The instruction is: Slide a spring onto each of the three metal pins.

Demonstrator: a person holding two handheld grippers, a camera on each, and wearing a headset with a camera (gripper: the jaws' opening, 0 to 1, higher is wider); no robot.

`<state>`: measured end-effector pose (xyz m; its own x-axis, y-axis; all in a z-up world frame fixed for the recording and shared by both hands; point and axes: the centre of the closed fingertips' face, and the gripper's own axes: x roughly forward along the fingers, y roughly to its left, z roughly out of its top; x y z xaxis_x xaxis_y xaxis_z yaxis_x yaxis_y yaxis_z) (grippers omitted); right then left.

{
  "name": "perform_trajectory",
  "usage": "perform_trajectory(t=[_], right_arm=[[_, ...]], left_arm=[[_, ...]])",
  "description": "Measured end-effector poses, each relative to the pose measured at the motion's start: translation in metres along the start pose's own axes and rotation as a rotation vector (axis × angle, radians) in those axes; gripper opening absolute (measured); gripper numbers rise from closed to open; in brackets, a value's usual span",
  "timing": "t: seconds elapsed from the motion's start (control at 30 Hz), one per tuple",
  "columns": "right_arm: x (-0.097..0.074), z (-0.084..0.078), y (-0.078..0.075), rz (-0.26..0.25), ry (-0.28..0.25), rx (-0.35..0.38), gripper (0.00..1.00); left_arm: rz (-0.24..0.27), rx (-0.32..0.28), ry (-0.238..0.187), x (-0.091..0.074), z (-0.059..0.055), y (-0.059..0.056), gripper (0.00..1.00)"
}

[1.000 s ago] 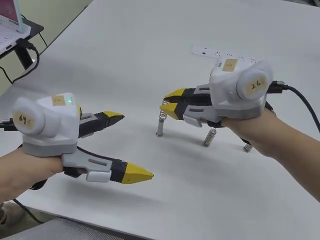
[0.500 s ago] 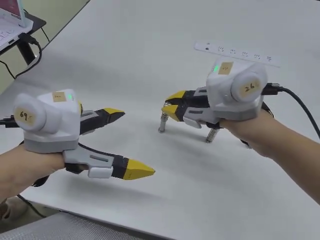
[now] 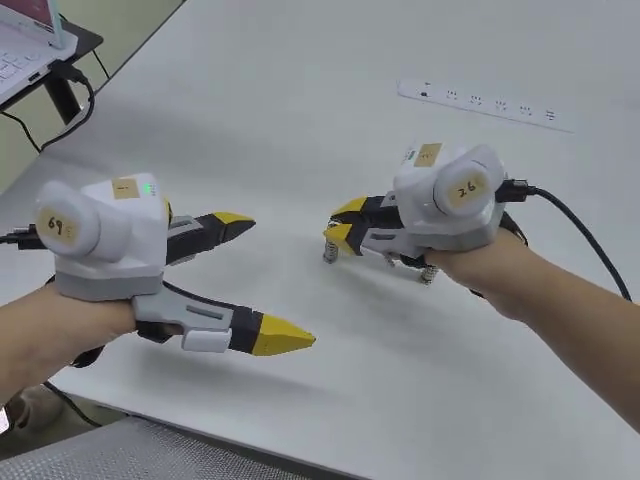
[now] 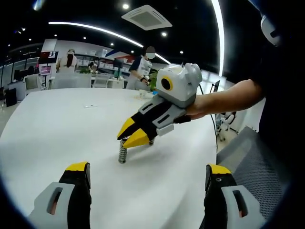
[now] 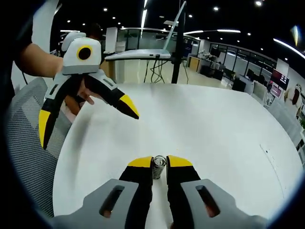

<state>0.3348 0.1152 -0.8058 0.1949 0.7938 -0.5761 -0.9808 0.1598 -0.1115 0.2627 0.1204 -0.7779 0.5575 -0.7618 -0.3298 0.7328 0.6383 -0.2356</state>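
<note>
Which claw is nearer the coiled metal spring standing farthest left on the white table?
Right. The right claw is closed around the top of the coiled metal spring; the left claw hangs open well off to the side, touching nothing.

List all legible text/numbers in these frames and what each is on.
"69": round sticker on the left gripper.
"26": round sticker on the right gripper.
Small tan stickers atop both grippers: too small to read.
Power strip markings: too small to read.
</note>
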Motion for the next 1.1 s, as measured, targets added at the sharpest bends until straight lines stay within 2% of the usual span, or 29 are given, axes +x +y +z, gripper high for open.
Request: perform_trajectory(t=[0.17, 0.4, 0.47, 0.53, 0.67, 1.1], right_arm=[[0.003, -0.007, 0.002, 0.004, 0.018, -0.002, 0.08], [0.003, -0.004, -0.001, -0.006, -0.002, 0.045, 0.09], [0.003, -0.004, 0.0, -0.007, -0.001, 0.06, 0.12], [0.003, -0.002, 0.001, -0.002, -0.013, 0.106, 0.17], [0.001, 0.001, 0.0, -0.019, -0.019, 0.089, 0.18], [-0.028, 0.004, -0.007, -0.052, -0.059, 0.119, 0.25]], left_arm=[[0.001, -0.005, 0.002, -0.002, -0.002, 0.001, 0.98], [0.001, -0.005, -0.006, 0.0, 0.0, 0.001, 0.97], [0.002, -0.005, -0.008, 0.0, 0.001, 0.001, 0.97], [0.0, -0.003, -0.008, 0.001, 0.002, 0.001, 0.97], [-0.003, -0.003, -0.01, 0.004, 0.005, 0.001, 0.97], [-0.003, 0.007, -0.024, 0.016, 0.02, 0.001, 0.98]])
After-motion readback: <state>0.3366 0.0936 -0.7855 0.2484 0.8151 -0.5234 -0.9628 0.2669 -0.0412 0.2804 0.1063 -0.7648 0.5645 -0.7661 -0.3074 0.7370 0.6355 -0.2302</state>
